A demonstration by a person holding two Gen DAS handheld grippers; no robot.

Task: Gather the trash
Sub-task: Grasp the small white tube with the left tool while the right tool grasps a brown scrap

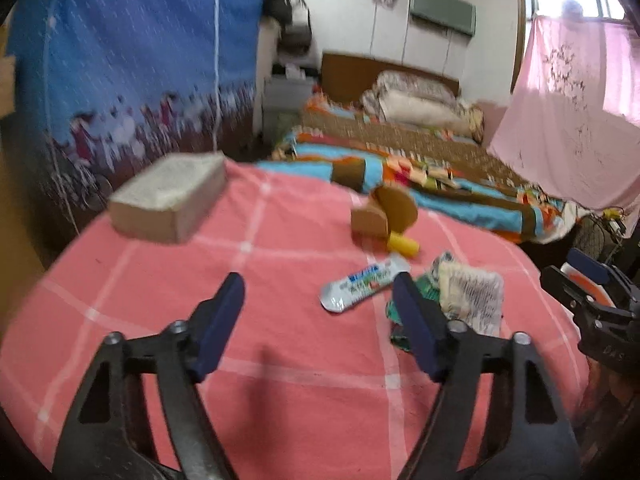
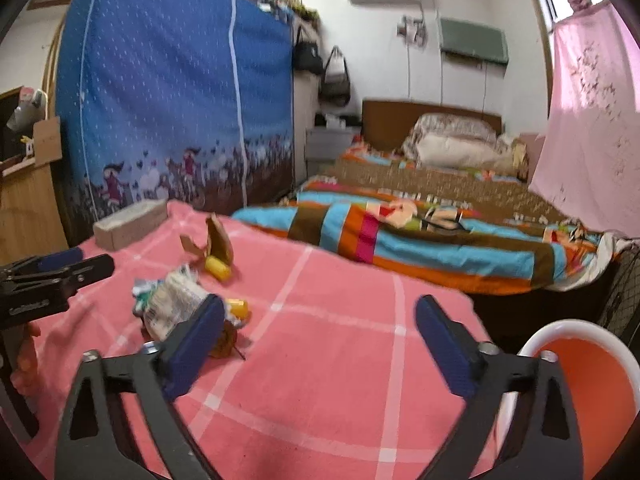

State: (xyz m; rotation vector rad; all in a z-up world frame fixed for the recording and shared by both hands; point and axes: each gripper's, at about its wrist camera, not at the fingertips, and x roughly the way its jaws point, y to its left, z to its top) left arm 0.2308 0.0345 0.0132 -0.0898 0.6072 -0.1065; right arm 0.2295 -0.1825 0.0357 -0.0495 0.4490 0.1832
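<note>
Trash lies on a pink checked cloth [image 1: 280, 360]: a silver-blue wrapper [image 1: 362, 288], a crumpled white and green bag [image 1: 468, 296], a yellow cylinder [image 1: 404, 245] and a torn cardboard piece [image 1: 384, 212]. My left gripper [image 1: 320, 308] is open and empty, just short of the wrapper. My right gripper [image 2: 320, 328] is open and empty, right of the crumpled bag [image 2: 172, 304]; a second yellow piece [image 2: 238, 307] and a brown scrap [image 2: 224, 342] lie by its left finger. The cardboard [image 2: 216, 240] and yellow cylinder [image 2: 218, 268] lie farther back.
A pale tissue box [image 1: 168, 196] sits at the cloth's far left. An orange bin with a white rim [image 2: 576, 380] stands low at the right. A bed with a striped blanket [image 2: 440, 240] lies beyond; a blue fabric wardrobe [image 2: 168, 92] stands to the left.
</note>
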